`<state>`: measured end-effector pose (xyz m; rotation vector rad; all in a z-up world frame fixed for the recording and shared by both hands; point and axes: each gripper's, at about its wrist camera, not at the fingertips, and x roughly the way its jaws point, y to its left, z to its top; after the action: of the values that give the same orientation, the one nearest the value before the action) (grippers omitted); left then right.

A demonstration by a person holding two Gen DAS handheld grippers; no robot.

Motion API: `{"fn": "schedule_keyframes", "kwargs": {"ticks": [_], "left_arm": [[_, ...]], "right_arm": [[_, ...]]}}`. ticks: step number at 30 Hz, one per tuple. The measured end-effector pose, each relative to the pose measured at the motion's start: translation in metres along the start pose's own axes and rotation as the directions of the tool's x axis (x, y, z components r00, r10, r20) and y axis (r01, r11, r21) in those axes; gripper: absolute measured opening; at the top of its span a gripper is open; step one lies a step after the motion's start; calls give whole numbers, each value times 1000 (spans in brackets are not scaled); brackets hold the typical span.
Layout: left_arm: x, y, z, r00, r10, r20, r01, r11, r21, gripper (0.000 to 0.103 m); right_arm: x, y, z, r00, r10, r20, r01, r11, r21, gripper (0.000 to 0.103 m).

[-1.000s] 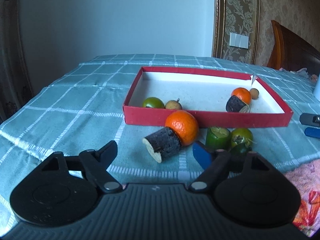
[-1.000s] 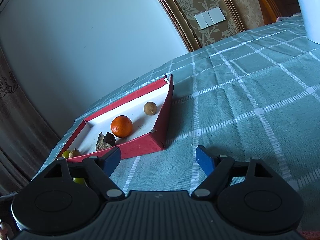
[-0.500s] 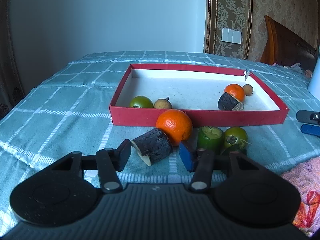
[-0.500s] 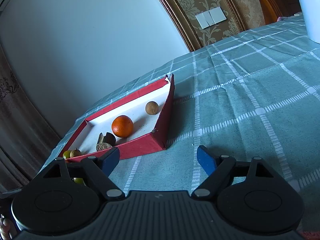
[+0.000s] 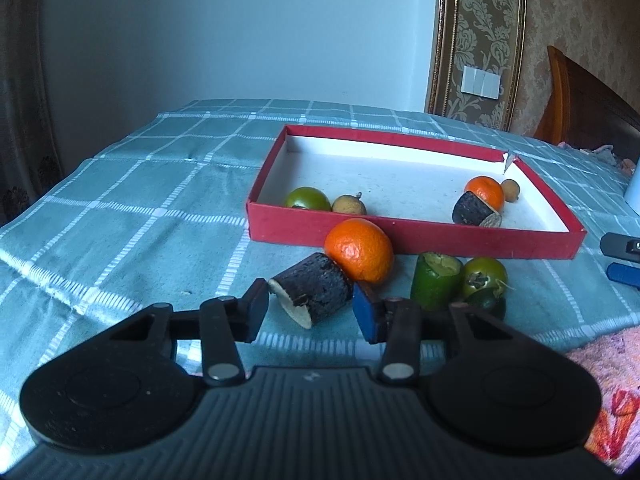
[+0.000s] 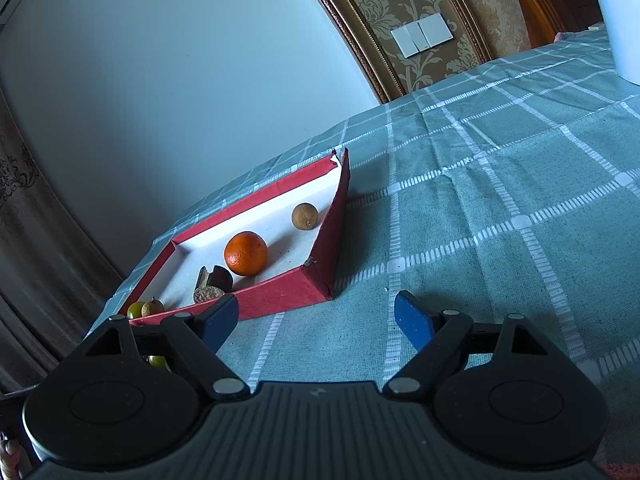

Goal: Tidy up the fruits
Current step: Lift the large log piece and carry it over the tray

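A dark cane piece (image 5: 312, 294) lies on the checked cloth in front of the red box (image 5: 400, 236), leaning on an orange (image 5: 358, 250). My left gripper (image 5: 310, 304) is closing on this piece, and its pads touch both ends. A cut green piece (image 5: 436, 284) and a green fruit (image 5: 484, 276) sit just right of it. Inside the box lie a green fruit (image 5: 308, 199), a longan (image 5: 349, 205), an orange (image 5: 485, 192) and another dark piece (image 5: 472, 210). My right gripper (image 6: 316, 312) stands open over bare cloth near the red box (image 6: 280, 296).
A pink patterned cloth (image 5: 608, 380) lies at the near right. A white object (image 5: 634, 192) stands at the right edge. The right gripper's fingers (image 5: 620, 244) show at the far right of the left wrist view. The table drops off at the left.
My left gripper's jaws have narrowed from wide apart to both ends of the dark cane piece and edged closer to it. The right gripper has held still.
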<state>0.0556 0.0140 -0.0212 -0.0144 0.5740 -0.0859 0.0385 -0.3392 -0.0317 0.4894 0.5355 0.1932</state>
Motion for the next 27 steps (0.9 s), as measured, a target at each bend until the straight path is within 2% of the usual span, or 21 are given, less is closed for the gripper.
{"fn": "schedule_keyframes", "kwargs": {"ticks": [16, 27], "left_arm": [[-7, -1, -6, 999, 40, 19, -41, 999, 14, 42], [-15, 7, -8, 998, 64, 25, -63, 998, -10, 42]], "right_arm": [[-1, 0, 0, 1000, 1, 0, -1, 1000, 1, 86], [2, 5, 0, 1000, -20, -9, 20, 999, -32, 86]]}}
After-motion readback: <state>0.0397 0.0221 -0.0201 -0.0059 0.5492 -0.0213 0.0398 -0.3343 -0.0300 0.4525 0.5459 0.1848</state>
